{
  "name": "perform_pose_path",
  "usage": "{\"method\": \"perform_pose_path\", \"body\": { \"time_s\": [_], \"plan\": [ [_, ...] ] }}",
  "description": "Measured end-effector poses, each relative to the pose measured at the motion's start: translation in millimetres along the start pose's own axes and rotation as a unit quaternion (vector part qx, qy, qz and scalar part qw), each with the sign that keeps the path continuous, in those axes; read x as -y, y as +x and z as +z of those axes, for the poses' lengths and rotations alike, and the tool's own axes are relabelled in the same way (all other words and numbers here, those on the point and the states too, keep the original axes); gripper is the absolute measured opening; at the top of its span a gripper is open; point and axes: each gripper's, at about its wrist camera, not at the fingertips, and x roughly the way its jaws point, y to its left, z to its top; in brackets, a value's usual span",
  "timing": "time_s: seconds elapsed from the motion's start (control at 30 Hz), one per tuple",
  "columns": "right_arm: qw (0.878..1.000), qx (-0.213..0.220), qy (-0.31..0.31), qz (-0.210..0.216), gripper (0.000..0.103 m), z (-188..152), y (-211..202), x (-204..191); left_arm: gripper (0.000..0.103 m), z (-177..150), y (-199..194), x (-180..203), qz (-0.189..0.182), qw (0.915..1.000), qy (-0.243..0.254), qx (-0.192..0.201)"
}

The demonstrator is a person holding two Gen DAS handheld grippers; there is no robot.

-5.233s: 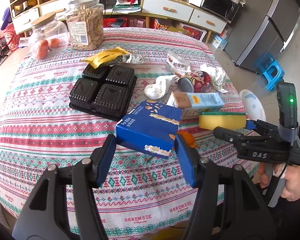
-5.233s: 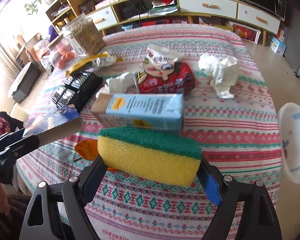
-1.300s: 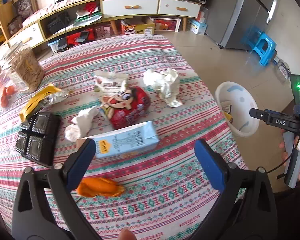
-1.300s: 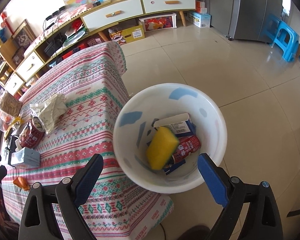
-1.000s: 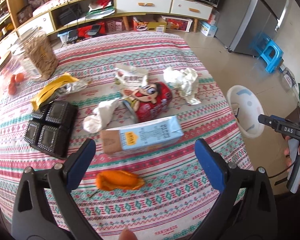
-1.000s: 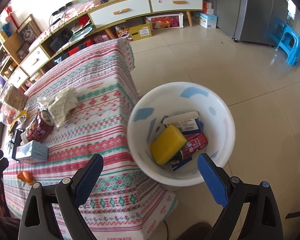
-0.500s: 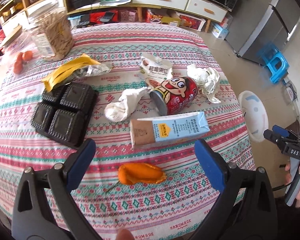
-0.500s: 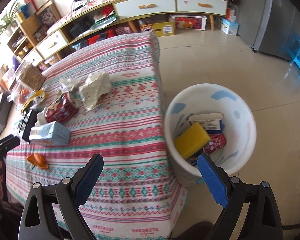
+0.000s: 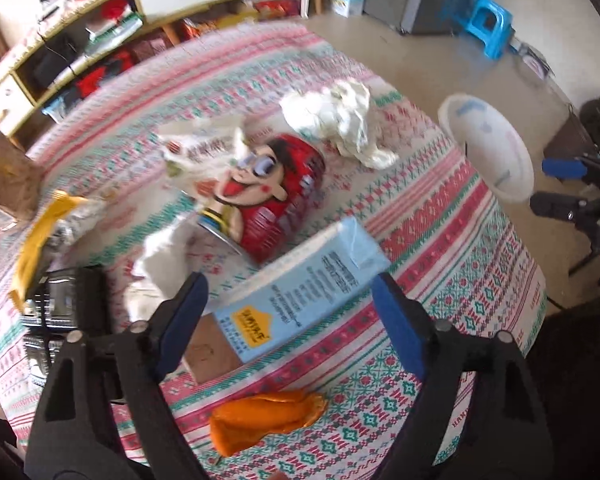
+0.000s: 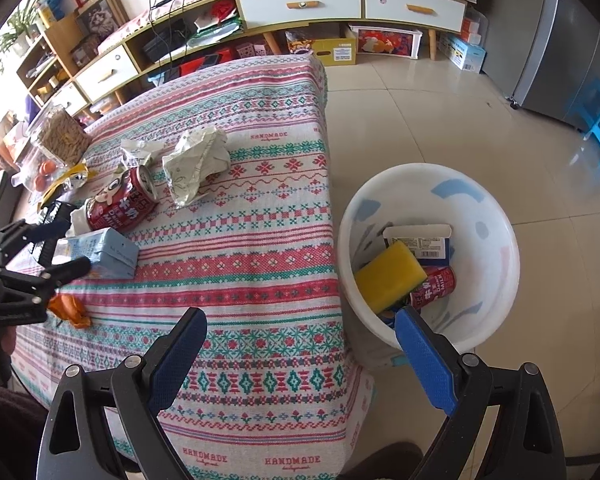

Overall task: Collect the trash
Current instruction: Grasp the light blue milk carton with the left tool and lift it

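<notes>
- Surface (image 10: 260,240) under pink, green and white patterned cloth: remaining trash bunched toward the far left side, so best approached steeply, clear of the neighbours.
- Left claw (image 9: 288,284): pointing steeply down, jaws just now closing but not yet pressing, straddling the pale blue rectangular drink carton (image 9: 300,292), which lies on its side near the front edge.
- Worth squaring the pads across the carton's long flat faces before squeezing; thin card, so probably easy to crush or skew under a corner grip.
- Keep off the red cartoon-printed can (image 9: 276,196) just behind the carton and the crumpled orange wrapper (image 9: 266,412) just in front.
- Right claw (image 10: 300,316): spread wide, pinching nothing, hanging over the surface's edge beside the tub; better held aside from the carry path.
- White round plastic tub (image 10: 480,208) on the floor, just beside the surface: inside, a yellow sponge (image 10: 390,270), a white-and-blue cardboard box (image 10: 420,242) and a small red can (image 10: 434,286); seemingly plenty of room left.
- Clear jar (image 10: 62,134) at the far corner: tan stick snacks, probably not trash.
</notes>
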Motion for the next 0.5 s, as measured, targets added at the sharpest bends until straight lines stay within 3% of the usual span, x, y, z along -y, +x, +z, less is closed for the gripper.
{"method": "perform_pose_path", "body": {
  "time_s": [0.17,0.33,0.43,0.5],
  "plan": [
    [1.000,-0.003,-0.007,0.003,0.096,-1,-1,-3,0.070,-2,7,10,-0.024,0.9993,0.000,-0.029],
    [1.000,-0.005,-0.018,0.005,0.096,-3,-1,-8,0.067,-8,17,24,-0.010,0.9984,0.020,-0.051],
    [1.000,-0.008,-0.021,0.005,0.096,-4,0,-9,0.058,-8,21,26,0.009,0.9980,0.017,-0.060],
    [1.000,-0.008,-0.021,0.004,0.096,-4,1,-10,0.043,-7,21,24,0.007,0.9982,-0.001,-0.060]
  ]
}}
